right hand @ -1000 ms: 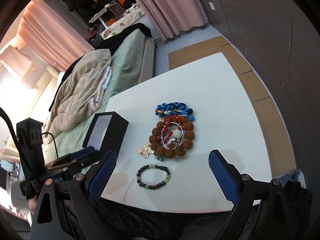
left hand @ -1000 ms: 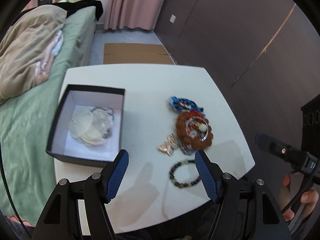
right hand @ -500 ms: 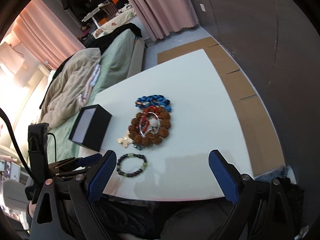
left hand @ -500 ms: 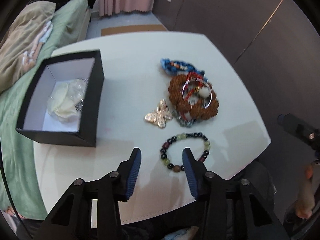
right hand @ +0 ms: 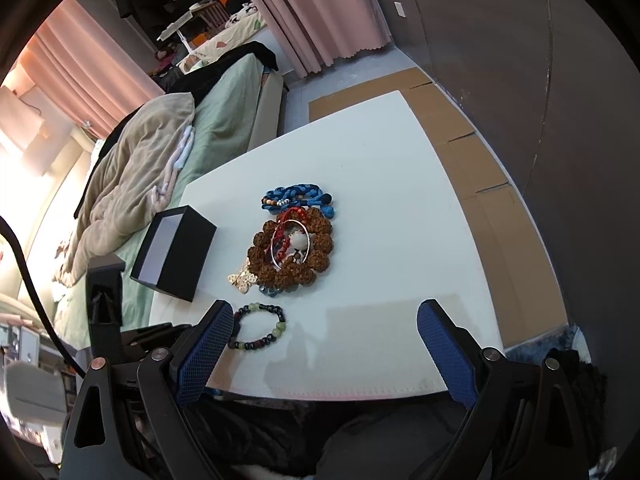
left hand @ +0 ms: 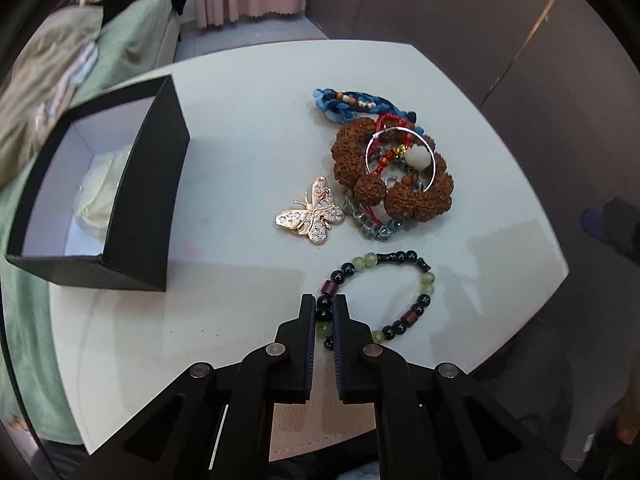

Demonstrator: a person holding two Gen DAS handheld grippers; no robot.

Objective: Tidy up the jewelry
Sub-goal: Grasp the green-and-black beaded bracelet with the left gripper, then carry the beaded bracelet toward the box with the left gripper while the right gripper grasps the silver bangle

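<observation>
My left gripper (left hand: 324, 309) is shut on the near left side of a black and green bead bracelet (left hand: 424, 280) that lies on the white table (left hand: 240, 160). The bracelet also shows in the right wrist view (right hand: 260, 330). Beyond it lie a gold butterfly brooch (left hand: 311, 213), a brown seed bracelet (left hand: 360, 148) with a silver bangle (left hand: 430, 148) and red cord on it, and a blue braided bracelet (left hand: 344, 102). An open black box (left hand: 144, 200) with pale items inside stands at the left. My right gripper (right hand: 326, 344) is open and empty above the table's near edge.
A bed with a green sheet (right hand: 228, 92) and a beige blanket (right hand: 136, 156) runs along the table's left side. Cardboard sheets (right hand: 472, 168) cover the floor to the right, by a dark wall. The table's near edge (right hand: 360, 394) is just ahead of my right gripper.
My left gripper has moved down and forward to the bead bracelet and closed on it. My right gripper has pulled back and risen a little, still open.
</observation>
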